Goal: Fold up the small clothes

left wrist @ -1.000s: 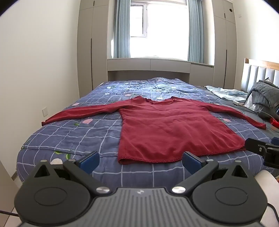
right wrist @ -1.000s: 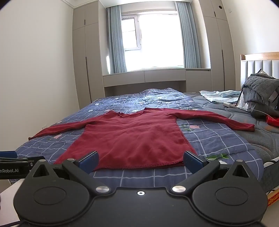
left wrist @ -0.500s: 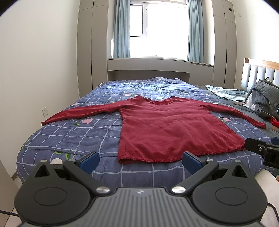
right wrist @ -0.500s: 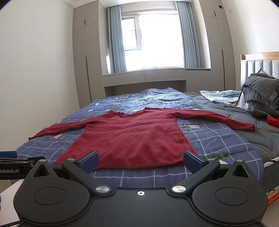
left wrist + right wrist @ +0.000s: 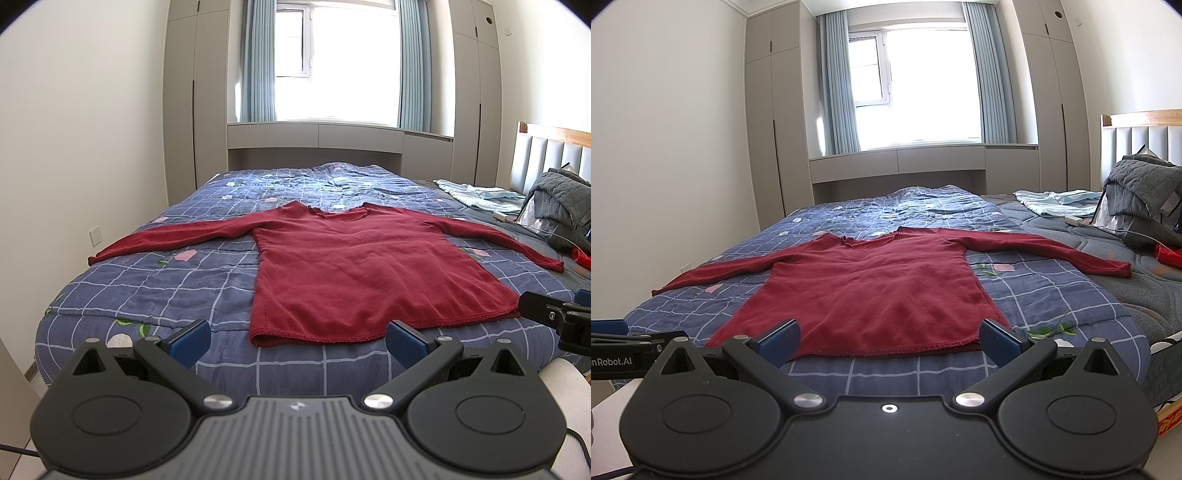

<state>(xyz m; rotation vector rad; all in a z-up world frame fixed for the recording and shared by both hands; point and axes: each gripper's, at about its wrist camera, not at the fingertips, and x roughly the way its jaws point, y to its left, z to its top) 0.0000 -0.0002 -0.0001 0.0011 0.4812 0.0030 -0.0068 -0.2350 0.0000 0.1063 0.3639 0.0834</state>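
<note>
A dark red long-sleeved top point(image 5: 362, 266) lies flat on the bed, face up, both sleeves spread out to the sides, hem nearest me. It also shows in the right wrist view point(image 5: 871, 291). My left gripper point(image 5: 297, 341) is open and empty, held off the bed's near edge in front of the hem's left part. My right gripper point(image 5: 888, 339) is open and empty, held in front of the hem's right part. Each gripper shows at the edge of the other's view.
The bed has a blue checked quilt point(image 5: 177, 280). A grey quilted blanket point(image 5: 1141, 199) and light blue cloth point(image 5: 1056, 201) lie at the right by the headboard. A small red item point(image 5: 1167, 254) lies nearby. A wall and wardrobes stand to the left.
</note>
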